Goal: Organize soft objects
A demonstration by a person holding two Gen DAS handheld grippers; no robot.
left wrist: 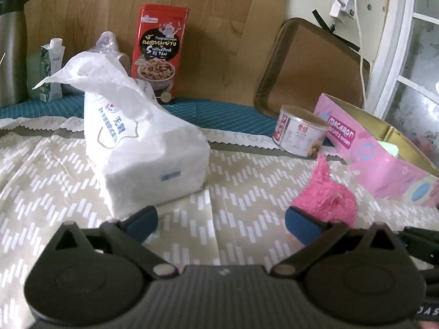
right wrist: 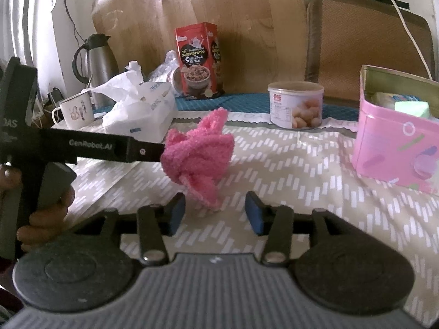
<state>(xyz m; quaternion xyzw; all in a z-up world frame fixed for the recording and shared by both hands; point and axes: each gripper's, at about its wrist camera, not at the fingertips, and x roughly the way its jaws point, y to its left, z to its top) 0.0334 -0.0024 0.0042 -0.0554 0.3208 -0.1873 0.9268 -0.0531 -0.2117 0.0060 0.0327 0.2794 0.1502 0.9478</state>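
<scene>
My 2 hand-held grippers, left [left wrist: 221,220] and right [right wrist: 215,212], gape empty beside the pink fuzzy sock [right wrist: 199,148]; next, I'd pinch it for the pink tin [right wrist: 395,148].

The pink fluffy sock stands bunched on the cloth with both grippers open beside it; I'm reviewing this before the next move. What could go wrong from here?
1. The pink fluffy sock is a loose bundle, so the right gripper may pinch only a fold and let it unravel.
2. The left gripper reaches in close from the side; the two could collide.
3. The pink macaron tin already holds items, so the sock might snag on its rim.
</scene>
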